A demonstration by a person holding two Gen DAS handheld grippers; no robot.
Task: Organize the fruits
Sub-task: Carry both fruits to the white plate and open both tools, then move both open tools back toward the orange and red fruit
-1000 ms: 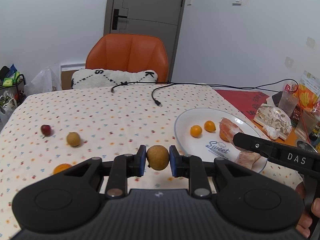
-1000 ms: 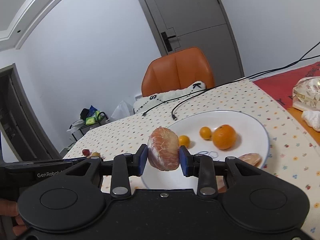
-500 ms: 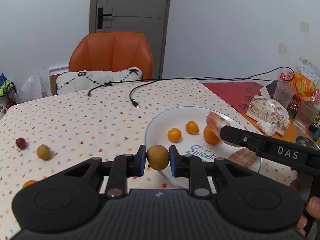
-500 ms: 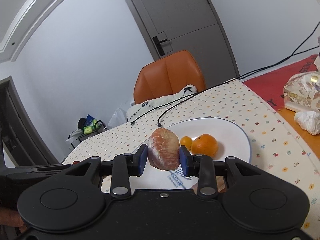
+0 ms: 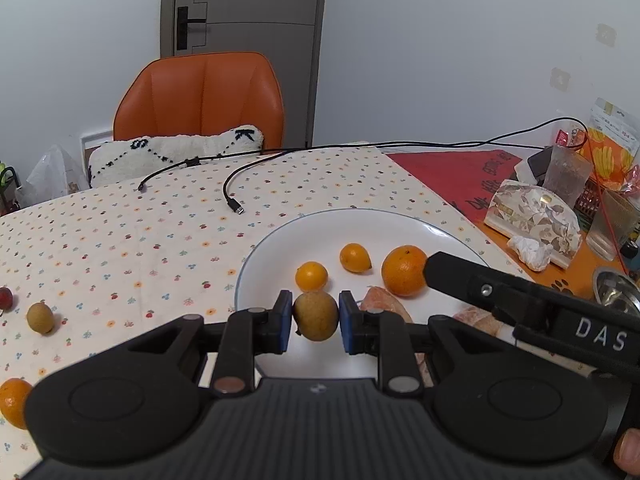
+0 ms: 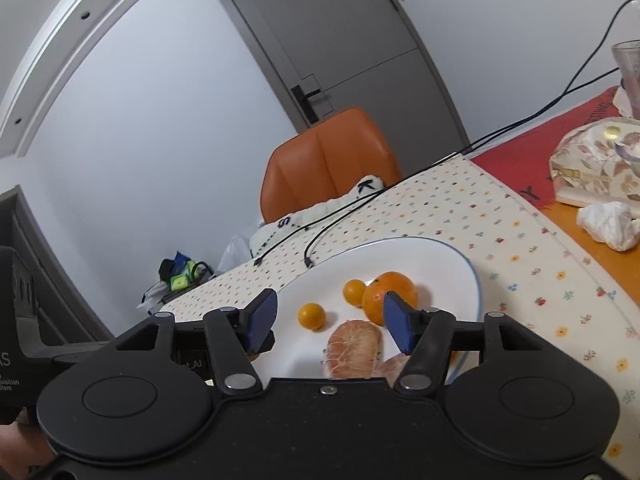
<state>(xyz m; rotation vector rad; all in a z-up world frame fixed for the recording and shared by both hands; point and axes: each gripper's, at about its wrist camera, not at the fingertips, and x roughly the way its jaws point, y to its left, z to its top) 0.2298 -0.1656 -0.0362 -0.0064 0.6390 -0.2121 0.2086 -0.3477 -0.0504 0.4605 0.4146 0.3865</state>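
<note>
Left wrist view: left tool [image 5: 316, 317] clamped tight on a small brown-green round fruit [image 5: 315, 315], blue pads pressed against both its sides, held over the near edge of the white plate [image 5: 272, 248]. On the plate beyond it, two small kumquats [image 5: 311, 276], one just behind the held fruit and one farther back, beside a larger orange [image 5: 404, 270]. A peeled citrus segment [image 5: 384, 306] on the plate just right of the held fruit, partly hidden by the tool. Right tool's black body reaching in over the plate's right side, its tip near the orange. Left of the plate, on the dotted tablecloth [image 5: 120, 240], well apart from it: another brown-green fruit [image 5: 40, 317], a dark red fruit [image 5: 5, 298] at the frame edge, and an orange fruit [image 5: 14, 402] nearest the camera. Two black cables [image 5: 230, 188] behind the plate; an orange chair [image 5: 200, 96] past the table's far edge.

Right wrist view: right tool [image 6: 330, 318] spread wide, gripping nothing, its pads well apart above the plate [image 6: 452, 256]. Peeled segment [image 6: 352, 348] lying on the plate between and below the pads, touching neither. A second peeled piece [image 6: 392, 366] just beside it, partly hidden. Orange [image 6: 390, 290] behind the right pad, kumquats [image 6: 312, 315] near the plate's middle.
</note>
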